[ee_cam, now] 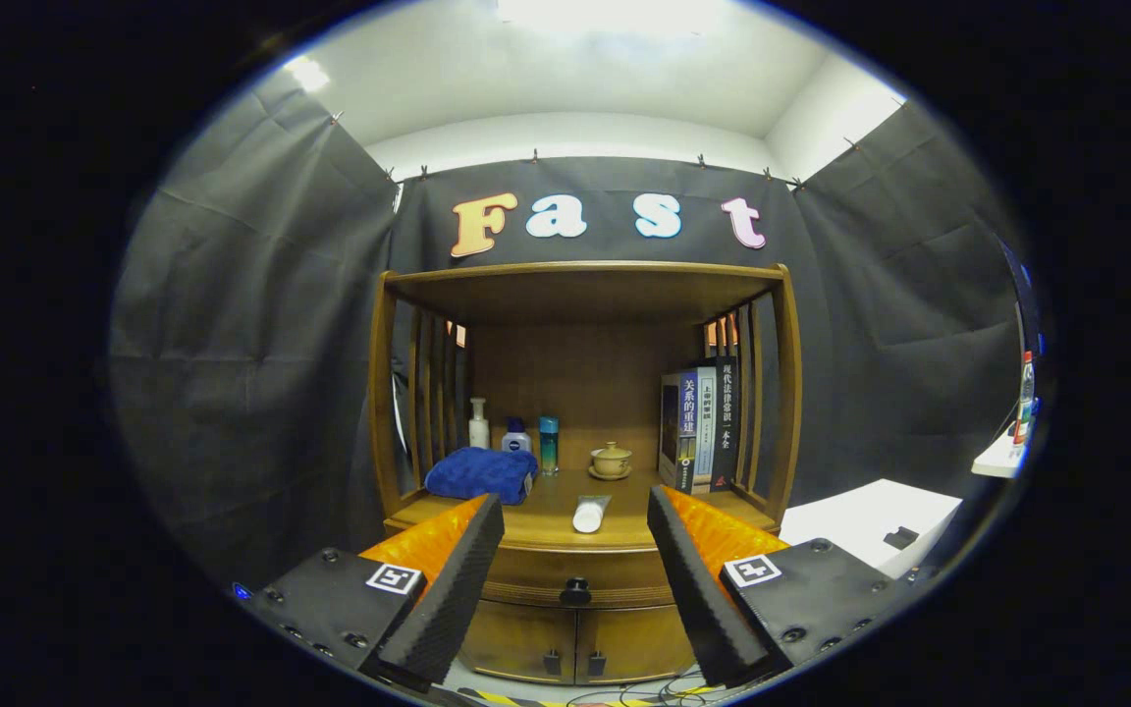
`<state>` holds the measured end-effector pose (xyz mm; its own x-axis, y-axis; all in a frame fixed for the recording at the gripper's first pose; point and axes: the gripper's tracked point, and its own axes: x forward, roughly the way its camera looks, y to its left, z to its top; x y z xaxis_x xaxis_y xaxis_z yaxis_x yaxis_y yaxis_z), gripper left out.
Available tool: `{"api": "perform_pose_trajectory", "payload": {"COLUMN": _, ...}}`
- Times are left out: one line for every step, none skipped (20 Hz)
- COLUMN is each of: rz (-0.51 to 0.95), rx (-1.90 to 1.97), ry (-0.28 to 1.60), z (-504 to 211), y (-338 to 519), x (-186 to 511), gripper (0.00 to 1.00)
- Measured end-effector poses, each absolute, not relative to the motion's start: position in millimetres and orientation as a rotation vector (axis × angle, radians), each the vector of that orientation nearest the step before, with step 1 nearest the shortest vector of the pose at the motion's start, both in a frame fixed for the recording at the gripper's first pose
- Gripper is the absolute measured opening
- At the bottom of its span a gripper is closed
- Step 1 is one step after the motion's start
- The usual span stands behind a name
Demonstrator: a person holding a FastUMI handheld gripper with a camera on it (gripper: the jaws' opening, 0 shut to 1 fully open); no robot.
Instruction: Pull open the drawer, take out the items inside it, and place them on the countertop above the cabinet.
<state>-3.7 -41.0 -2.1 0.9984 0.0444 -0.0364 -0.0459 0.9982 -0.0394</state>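
A wooden cabinet stands ahead with its drawer (575,574) closed, a dark round knob (575,591) at its middle. On the countertop (624,525) above it a white tube (589,514) lies near the front edge. My gripper (575,516) is open, its two orange and black fingers (453,574) spread wide and held back from the cabinet. The knob and the tube sit beyond the fingers, in line with the gap between them. Nothing is between the fingers. The drawer's contents are hidden.
On the countertop sit a folded blue towel (480,473), a white pump bottle (478,424), a blue-capped bottle (516,436), a teal bottle (549,444), a lidded cup on a saucer (611,460) and upright books (701,427). Two cabinet doors (575,643) are below the drawer. A white box (870,530) stands to the right.
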Motion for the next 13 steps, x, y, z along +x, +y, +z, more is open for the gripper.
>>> {"api": "perform_pose_trajectory", "payload": {"rz": 0.048, "rx": -0.033, "ry": 0.037, "z": -1.5, "y": -39.6, "x": -4.3, "gripper": 0.96}}
{"api": "perform_pose_trajectory", "payload": {"rz": 0.049, "rx": -0.023, "ry": 0.035, "z": -2.9, "y": -39.5, "x": -3.2, "gripper": 0.96}}
{"api": "perform_pose_trajectory", "payload": {"rz": 0.048, "rx": -0.012, "ry": 0.032, "z": -2.4, "y": -40.0, "x": -2.3, "gripper": 0.96}}
{"api": "perform_pose_trajectory", "payload": {"rz": 0.047, "rx": -0.004, "ry": 0.030, "z": -1.7, "y": -40.0, "x": -2.4, "gripper": 0.96}}
{"api": "perform_pose_trajectory", "payload": {"rz": 0.046, "rx": -0.002, "ry": 0.029, "z": -1.6, "y": -39.8, "x": -2.3, "gripper": 0.96}}
{"api": "perform_pose_trajectory", "payload": {"rz": 0.045, "rx": -0.002, "ry": 0.031, "z": -3.2, "y": -40.3, "x": -1.5, "gripper": 0.96}}
{"api": "perform_pose_trajectory", "payload": {"rz": 0.045, "rx": -0.001, "ry": 0.033, "z": -3.1, "y": -40.4, "x": -2.1, "gripper": 0.96}}
{"api": "perform_pose_trajectory", "payload": {"rz": 0.046, "rx": 0.002, "ry": 0.034, "z": -3.7, "y": -39.2, "x": -2.7, "gripper": 0.96}}
{"api": "perform_pose_trajectory", "payload": {"rz": 0.048, "rx": 0.005, "ry": 0.037, "z": -4.8, "y": -38.7, "x": -2.2, "gripper": 0.96}}
{"api": "perform_pose_trajectory", "payload": {"rz": 0.050, "rx": 0.006, "ry": 0.041, "z": -5.5, "y": -38.1, "x": -1.8, "gripper": 0.96}}
{"api": "perform_pose_trajectory", "payload": {"rz": 0.052, "rx": 0.008, "ry": 0.044, "z": -7.0, "y": -38.0, "x": -2.3, "gripper": 0.96}}
{"api": "perform_pose_trajectory", "payload": {"rz": 0.052, "rx": 0.011, "ry": 0.045, "z": -7.7, "y": -37.7, "x": -1.9, "gripper": 0.96}}
{"api": "perform_pose_trajectory", "payload": {"rz": 0.052, "rx": 0.016, "ry": 0.047, "z": -7.9, "y": -37.3, "x": -1.3, "gripper": 0.96}}
